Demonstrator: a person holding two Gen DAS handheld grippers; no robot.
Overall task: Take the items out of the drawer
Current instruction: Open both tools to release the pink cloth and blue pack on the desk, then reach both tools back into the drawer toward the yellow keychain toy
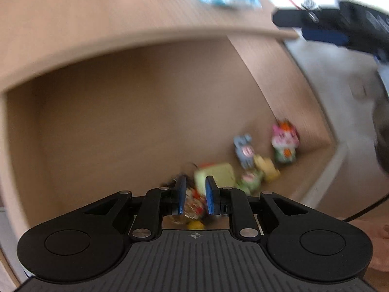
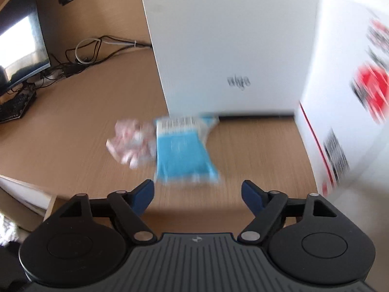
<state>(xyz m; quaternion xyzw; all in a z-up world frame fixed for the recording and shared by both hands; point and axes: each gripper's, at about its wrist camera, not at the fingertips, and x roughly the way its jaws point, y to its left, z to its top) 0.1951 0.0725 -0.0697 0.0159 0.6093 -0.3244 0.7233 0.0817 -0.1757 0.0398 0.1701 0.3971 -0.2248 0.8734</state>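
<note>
Drawer [image 1: 121,112]: pale wood-grain laminate, matt. Desk [image 2: 73,126]: same wood finish, smooth. Box [image 2: 231,48]: white card, matt. Blue packet [image 2: 182,153]: glossy plastic film. Grippers: matt black plastic, metal rivets.

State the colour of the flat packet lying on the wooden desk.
Light blue packet; the right wrist view shows it best.

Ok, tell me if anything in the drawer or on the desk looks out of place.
Nothing is clearly damaged or spilled. The small toys lie jumbled in one corner of the drawer, and the blue packet and pink wrapper lie loose on the desk.
</note>
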